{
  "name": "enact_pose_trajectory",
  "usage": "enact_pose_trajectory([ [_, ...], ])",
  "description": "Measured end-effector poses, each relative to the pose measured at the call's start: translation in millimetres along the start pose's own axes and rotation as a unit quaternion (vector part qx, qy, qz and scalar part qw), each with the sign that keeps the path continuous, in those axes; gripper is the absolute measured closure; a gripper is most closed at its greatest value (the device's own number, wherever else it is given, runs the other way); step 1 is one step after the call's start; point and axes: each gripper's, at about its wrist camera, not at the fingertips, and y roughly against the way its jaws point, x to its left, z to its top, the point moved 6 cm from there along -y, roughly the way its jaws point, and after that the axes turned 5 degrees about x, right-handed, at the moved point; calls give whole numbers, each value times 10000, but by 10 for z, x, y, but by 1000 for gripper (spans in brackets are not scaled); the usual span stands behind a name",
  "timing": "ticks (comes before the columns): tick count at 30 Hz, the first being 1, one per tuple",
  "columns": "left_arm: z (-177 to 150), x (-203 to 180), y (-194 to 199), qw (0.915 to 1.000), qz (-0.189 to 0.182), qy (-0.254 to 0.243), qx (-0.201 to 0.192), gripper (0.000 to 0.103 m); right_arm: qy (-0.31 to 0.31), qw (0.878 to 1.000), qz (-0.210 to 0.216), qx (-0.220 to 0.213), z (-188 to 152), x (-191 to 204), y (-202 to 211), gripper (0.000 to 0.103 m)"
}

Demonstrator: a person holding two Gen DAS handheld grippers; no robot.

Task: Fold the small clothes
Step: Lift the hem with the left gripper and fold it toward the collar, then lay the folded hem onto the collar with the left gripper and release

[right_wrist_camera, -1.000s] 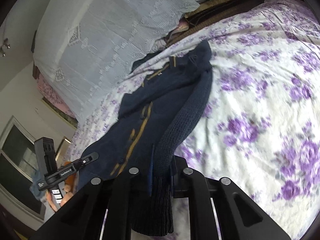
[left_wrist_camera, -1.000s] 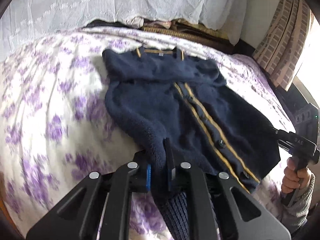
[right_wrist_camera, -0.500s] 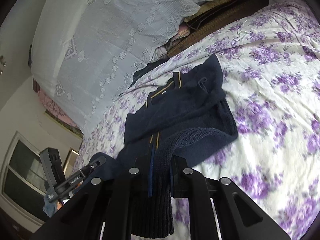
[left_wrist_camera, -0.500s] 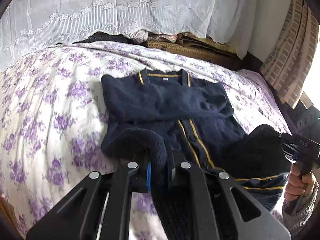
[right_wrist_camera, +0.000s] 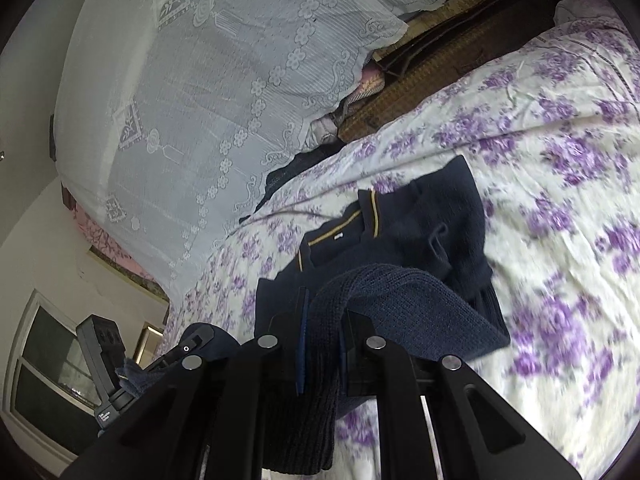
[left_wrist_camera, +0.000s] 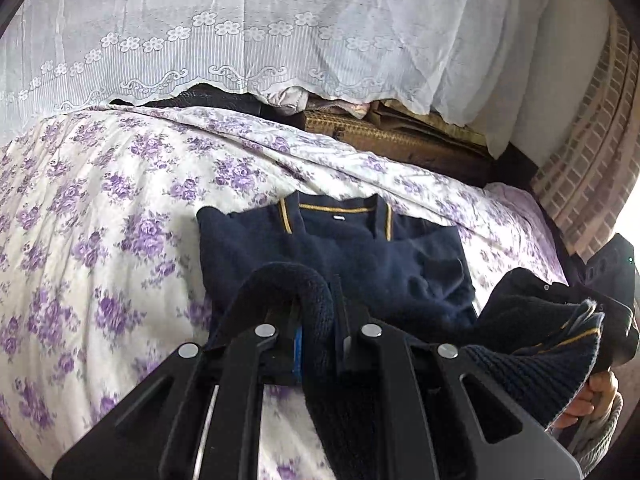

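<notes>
Clamping the navy cardigan (left_wrist_camera: 372,264) hem, left hand-held gripper (left_wrist_camera: 318,320) and right hand-held gripper (right_wrist_camera: 324,344) both pinch knit, hem lifted over the collar end on the floral bed (left_wrist_camera: 100,200).

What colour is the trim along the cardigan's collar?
Mustard yellow, on a navy cardigan. The trim shows best in the left wrist view.

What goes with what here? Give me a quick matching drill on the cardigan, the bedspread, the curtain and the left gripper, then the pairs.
1. cardigan
2. bedspread
3. lace curtain
4. left gripper

a. white, hanging behind the bed
b. shut on the knitted hem
c. navy with yellow trim
d. white with purple flowers

Pairs: 1-c, 2-d, 3-a, 4-b
</notes>
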Motion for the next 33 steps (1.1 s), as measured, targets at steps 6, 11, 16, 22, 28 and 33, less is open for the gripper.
enact_pose_trajectory([
  [6,172,100,-292,9998,43,157,98,93,-104,9999,-49,-18,219,-82,-191,90],
  [11,249,235,-580,9992,155,282,230,93,-320,9994,-106,40,392,-230,-404,90],
  [16,303,399,-883,9975,61,566,430,93,-682,9975,-33,198,536,-416,-711,90],
  [22,266,545,-1192,9946,-102,807,652,84,-817,9960,-158,318,526,-656,-992,89],
  [28,333,672,-1164,9879,-580,1243,729,75,-983,9946,299,168,574,-693,-912,73],
  [33,451,818,-862,9810,-950,1658,337,44,-733,9952,620,-185,661,-531,-688,56],
])
